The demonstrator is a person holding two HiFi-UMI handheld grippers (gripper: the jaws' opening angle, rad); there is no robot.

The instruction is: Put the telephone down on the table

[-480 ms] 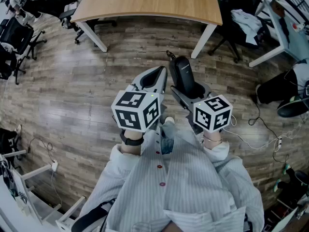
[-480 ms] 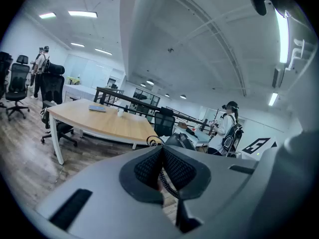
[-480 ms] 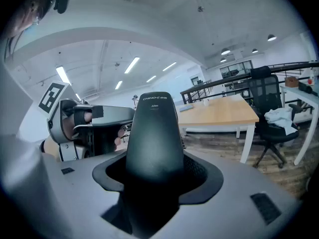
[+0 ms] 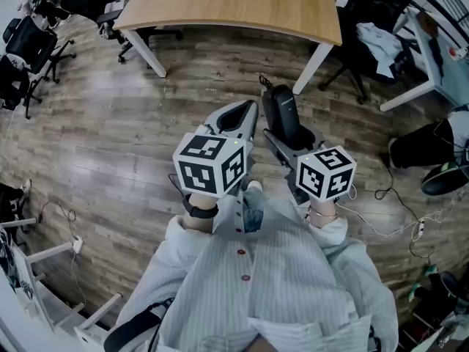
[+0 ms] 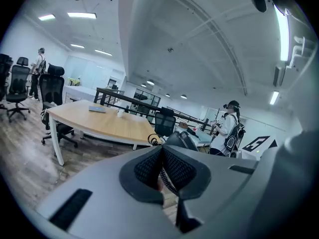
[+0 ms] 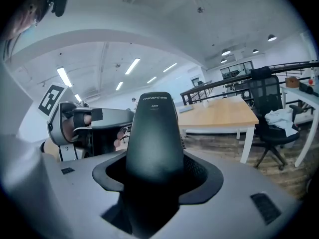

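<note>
A black telephone handset (image 4: 282,112) stands up between the jaws of my right gripper (image 4: 292,135), which is shut on its lower part. In the right gripper view the handset (image 6: 152,133) fills the wide gap of the right gripper (image 6: 154,172). My left gripper (image 4: 245,113) hangs just to the handset's left, its jaws almost together. In the left gripper view a coiled cord (image 5: 167,176) runs through the narrow slit of the left gripper (image 5: 162,156), and the handset (image 5: 182,139) shows beyond. The wooden table (image 4: 234,6) lies ahead, past a strip of floor.
Both grippers hang over wood-plank floor (image 4: 110,138), in front of my striped shirt. White table legs (image 4: 150,53) stand ahead. Office chairs (image 4: 29,46) are at the left, more chairs, desks and cables (image 4: 388,189) at the right. A person (image 5: 230,128) stands far off.
The grippers and handset have shifted very slightly to the right in the head view. Both grips look the same.
</note>
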